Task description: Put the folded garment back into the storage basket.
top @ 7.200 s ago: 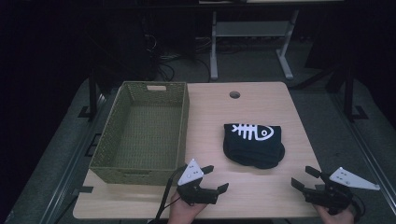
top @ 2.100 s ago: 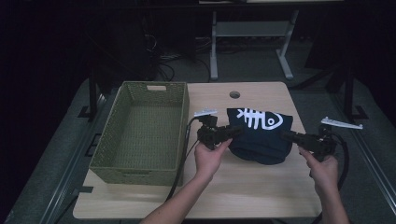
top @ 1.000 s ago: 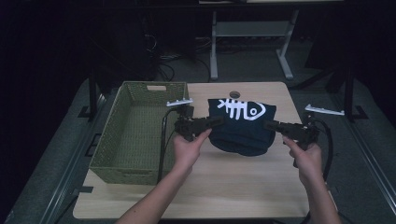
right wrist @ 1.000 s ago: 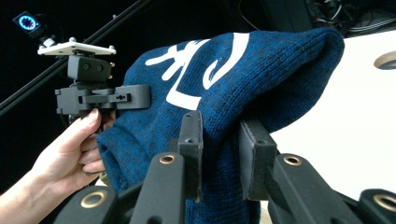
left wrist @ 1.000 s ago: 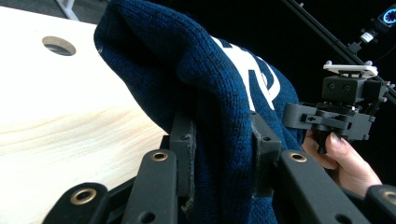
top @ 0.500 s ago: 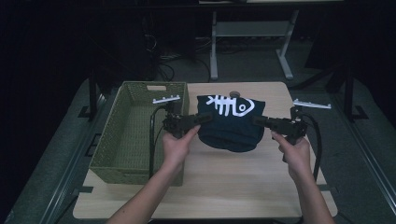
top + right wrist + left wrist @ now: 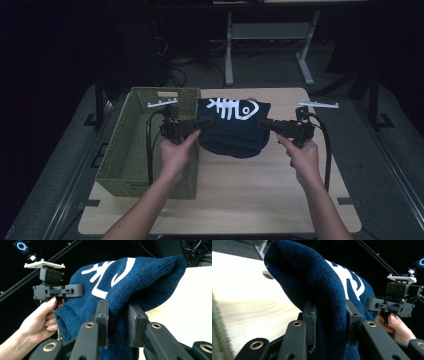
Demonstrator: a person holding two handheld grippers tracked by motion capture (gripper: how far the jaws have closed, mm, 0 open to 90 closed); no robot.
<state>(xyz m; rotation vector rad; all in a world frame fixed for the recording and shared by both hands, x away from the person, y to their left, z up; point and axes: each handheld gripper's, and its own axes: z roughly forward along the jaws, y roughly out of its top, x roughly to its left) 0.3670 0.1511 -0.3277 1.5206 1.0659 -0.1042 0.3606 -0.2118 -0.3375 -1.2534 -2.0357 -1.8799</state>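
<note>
High view: navy sweater (image 7: 231,131) with white fishbone print hangs mid-frame, clear of bench (image 7: 235,200), strung between both claws. Left claw (image 7: 200,122) clamped on its left edge, right claw (image 7: 264,123) clamped on right edge; both gripper views show knit pinched between pads. Since a second ago, sweater has risen and shifted left in frame, toward green wicker basket (image 7: 125,155) at left. Judgement: carry under way, sweater not yet over basket; drop-in remains.
</note>
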